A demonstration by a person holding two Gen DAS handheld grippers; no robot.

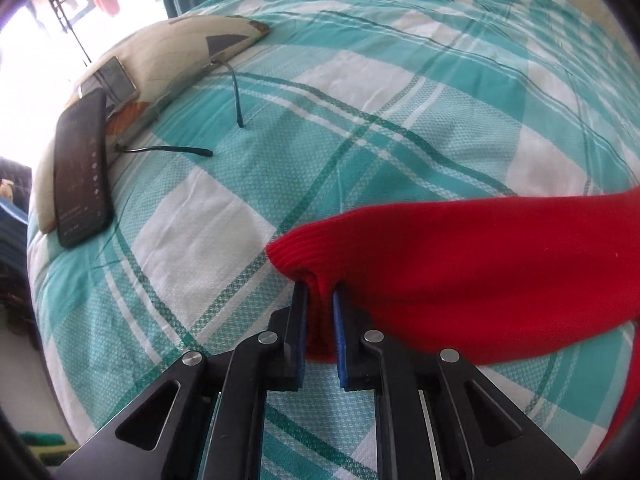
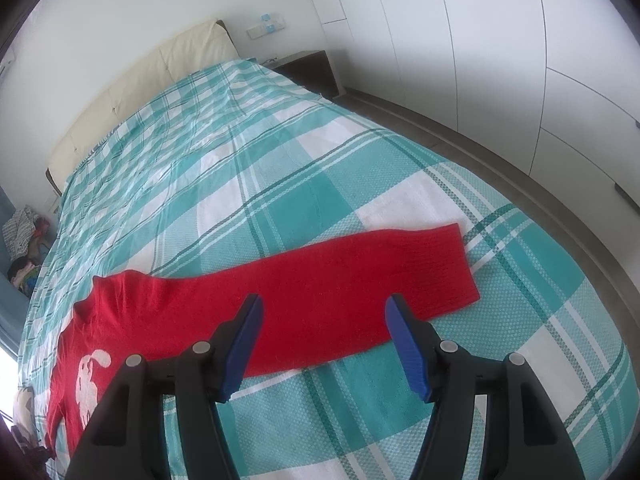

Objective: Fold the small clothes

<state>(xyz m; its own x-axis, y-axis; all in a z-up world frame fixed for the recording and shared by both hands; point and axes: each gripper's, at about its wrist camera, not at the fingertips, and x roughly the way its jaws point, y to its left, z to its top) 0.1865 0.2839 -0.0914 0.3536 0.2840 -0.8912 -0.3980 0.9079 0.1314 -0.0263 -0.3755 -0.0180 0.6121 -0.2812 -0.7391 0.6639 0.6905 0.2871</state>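
A red knit sweater (image 2: 304, 292) with a white figure on its front lies on the teal-and-white checked bedspread (image 2: 280, 168). One sleeve stretches out flat to the right, its ribbed cuff (image 2: 460, 264) near the bed's right side. My right gripper (image 2: 322, 340) is open and empty, hovering just above the middle of that sleeve. In the left wrist view my left gripper (image 1: 320, 320) is shut on the ribbed cuff end of the other red sleeve (image 1: 460, 272), which runs off to the right.
A pillow (image 1: 168, 52) lies at the bed's far left with a dark phone (image 1: 80, 172) on it and glasses (image 1: 224, 120) beside it. A padded headboard (image 2: 152, 76), a nightstand (image 2: 308, 68) and white wardrobe doors (image 2: 500, 60) border the bed.
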